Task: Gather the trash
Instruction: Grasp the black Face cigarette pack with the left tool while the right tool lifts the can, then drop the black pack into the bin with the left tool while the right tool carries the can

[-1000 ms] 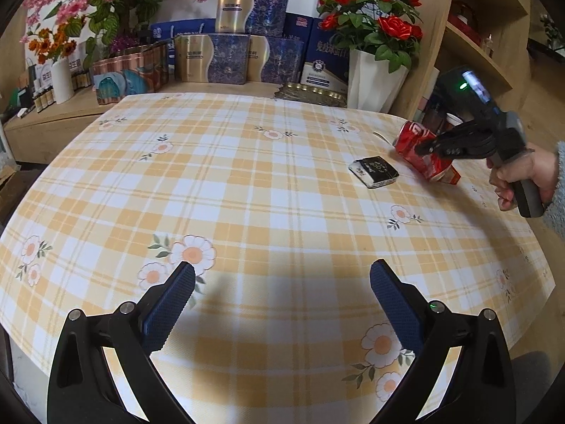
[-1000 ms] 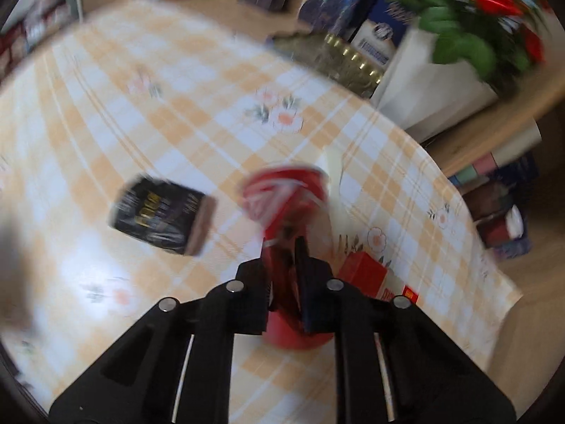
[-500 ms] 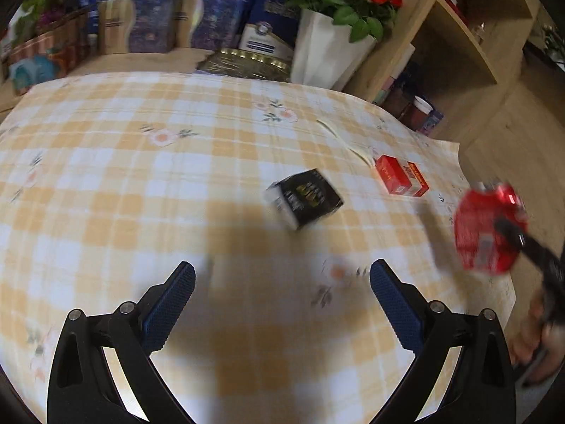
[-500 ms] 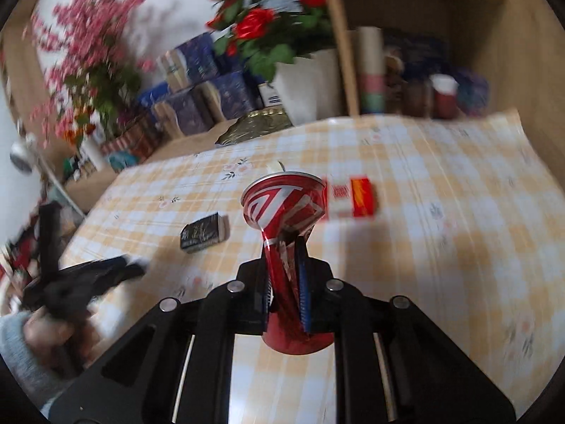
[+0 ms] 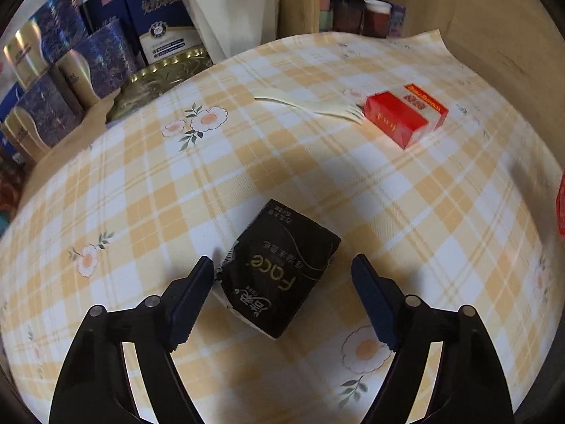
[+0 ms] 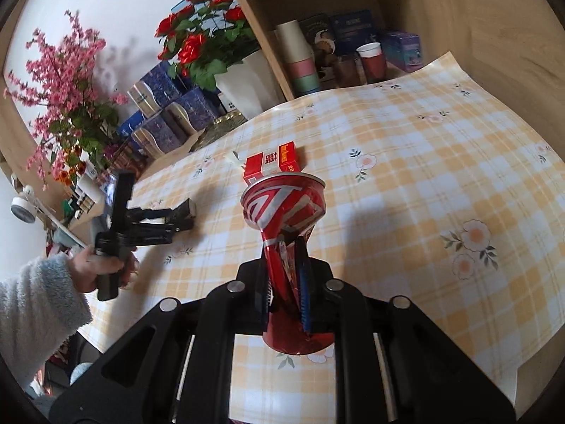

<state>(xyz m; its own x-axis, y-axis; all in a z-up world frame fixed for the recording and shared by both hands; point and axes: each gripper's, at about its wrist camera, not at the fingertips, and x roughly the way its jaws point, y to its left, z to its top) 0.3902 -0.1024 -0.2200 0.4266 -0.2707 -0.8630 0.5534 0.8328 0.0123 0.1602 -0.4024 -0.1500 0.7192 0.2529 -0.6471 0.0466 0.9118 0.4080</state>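
Observation:
A black tissue packet (image 5: 282,268) lies on the yellow checked tablecloth (image 5: 141,183). My left gripper (image 5: 282,275) is open, its fingers on either side of the packet, the left pad touching its torn corner. My right gripper (image 6: 286,258) is shut on a crushed red can (image 6: 282,208) and holds it above the table. A red cigarette box (image 5: 406,115) lies at the far right beside a pale plastic fork (image 5: 310,107); the box also shows in the right wrist view (image 6: 272,164). The left gripper shows there too (image 6: 183,217).
A white vase of red roses (image 6: 243,88), blue and gold gift boxes (image 5: 53,81) and a gold tin (image 5: 159,81) stand behind the table. A wooden shelf with cups (image 6: 369,60) stands at the right. The table's edge (image 6: 459,364) is near the can.
My left gripper has moved forward and down to straddle the black packet. My right gripper has carried the can further back, away from the red box.

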